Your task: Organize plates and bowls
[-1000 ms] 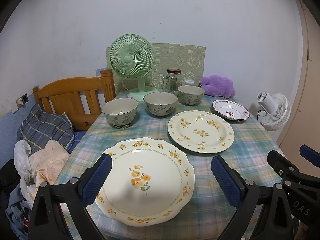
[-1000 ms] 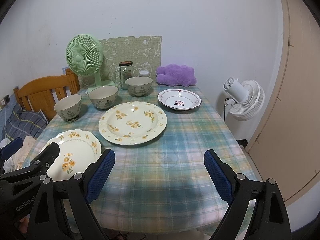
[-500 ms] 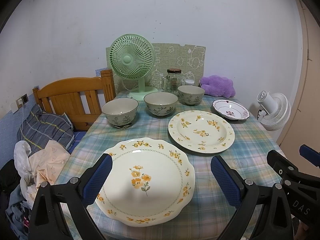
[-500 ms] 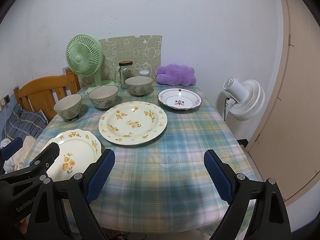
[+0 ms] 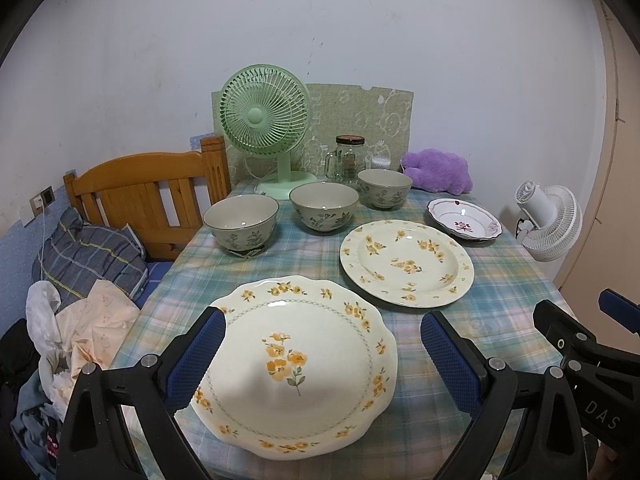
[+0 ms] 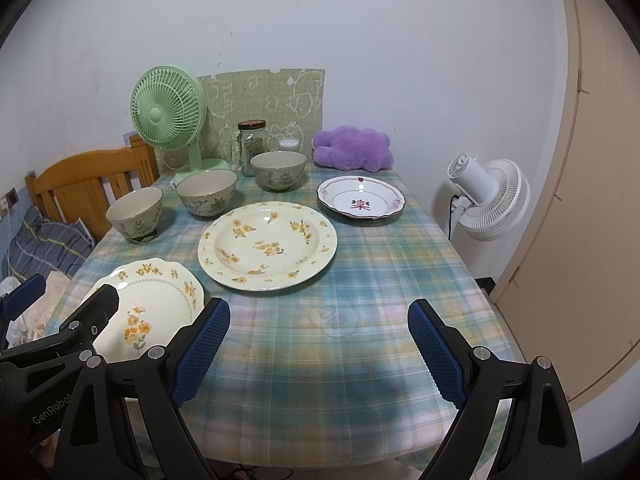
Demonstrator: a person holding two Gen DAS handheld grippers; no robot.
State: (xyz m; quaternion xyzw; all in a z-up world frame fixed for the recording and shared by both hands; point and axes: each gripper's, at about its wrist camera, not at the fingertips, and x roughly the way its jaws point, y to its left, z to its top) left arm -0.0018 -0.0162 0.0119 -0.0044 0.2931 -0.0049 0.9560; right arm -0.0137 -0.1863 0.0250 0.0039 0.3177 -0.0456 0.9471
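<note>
Left wrist: scalloped plate (image 5: 296, 364) edge behind fingers (image 5: 196, 356).

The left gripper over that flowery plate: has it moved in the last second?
No. In the left wrist view the scalloped plate sits between the open fingers of the left gripper just as before, and the green fan keeps its place.

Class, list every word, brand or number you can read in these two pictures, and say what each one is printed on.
"DAS": white letters on the black body of the right claw, seen from the left wrist view.
"GenRobot": white letters, cut off by a strut, on the black body of the left claw, seen from the right wrist view.
The dark-lidded glass jar carries nothing readable.
</note>
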